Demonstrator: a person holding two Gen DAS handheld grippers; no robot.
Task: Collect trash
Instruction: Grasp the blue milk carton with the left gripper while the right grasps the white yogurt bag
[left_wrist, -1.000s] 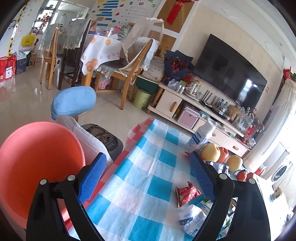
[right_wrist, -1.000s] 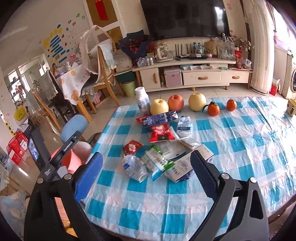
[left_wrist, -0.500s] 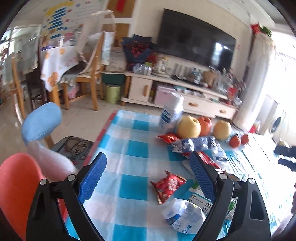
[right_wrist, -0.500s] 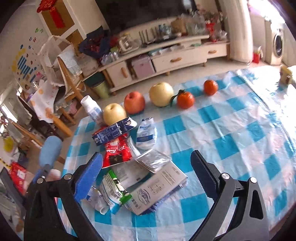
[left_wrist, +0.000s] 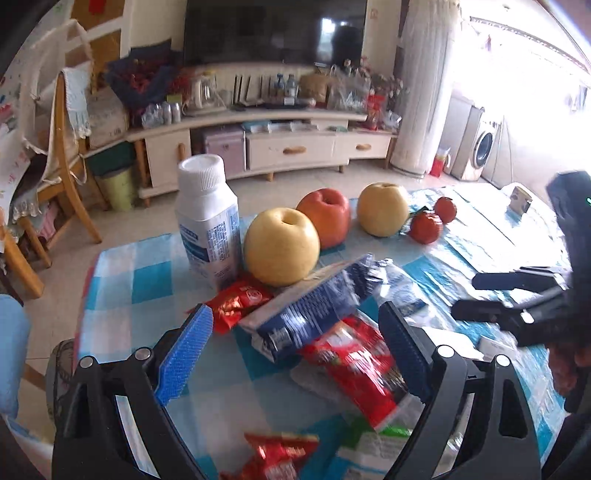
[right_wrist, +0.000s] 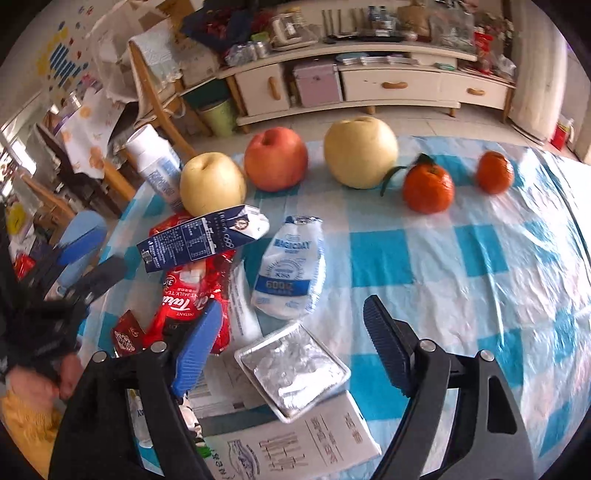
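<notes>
Checked table (right_wrist: 480, 258): far edge carries a fruit row; the cloth right of the silver tray (right_wrist: 291, 369) lies bare, the widest free room. Trash pile sits left of the tray: dark blue carton (right_wrist: 199, 240) over red packet (right_wrist: 192, 295), white pouch (right_wrist: 291, 269) just behind the tray. Right gripper (right_wrist: 291, 343) has just been closing, jaws apart, straddling the tray, no contact seen. Left gripper (left_wrist: 295, 350) gapes wide over the carton, holding nothing.

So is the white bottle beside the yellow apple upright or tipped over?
Upright. The white bottle stands on its base on the checked tablecloth, cap on top, next to the yellow apple.
</notes>
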